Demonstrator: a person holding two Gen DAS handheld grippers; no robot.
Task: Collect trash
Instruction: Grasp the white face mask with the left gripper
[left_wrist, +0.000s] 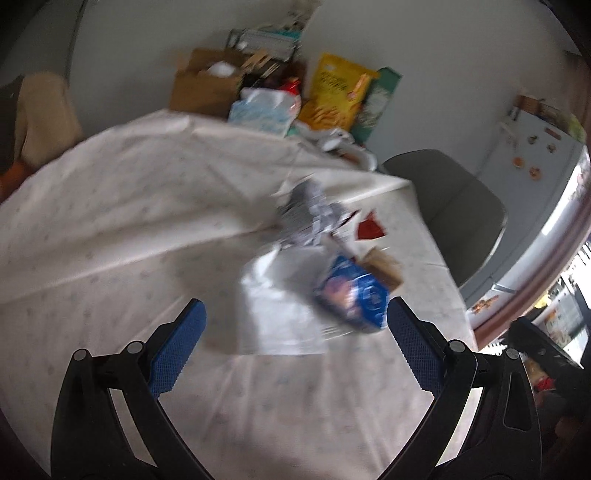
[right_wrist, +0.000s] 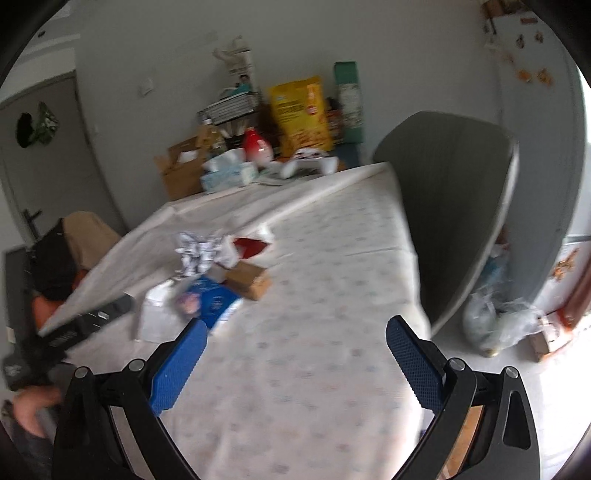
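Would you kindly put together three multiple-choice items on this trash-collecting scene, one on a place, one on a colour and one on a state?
1. Where does the blue wrapper lie?
A. on the chair
B. on the table, on a white paper
C. on the floor

2. What colour is the snack bag standing at the table's far end?
A. yellow
B. purple
C. black

3. In what state is the left gripper?
A. shut on the wrapper
B. shut on nothing
C. open, holding nothing

Answers:
1 B, it rests on the white paper on the tablecloth.
2 A, the tall bag is plainly yellow.
3 C, its blue pads stand wide apart with nothing between them.
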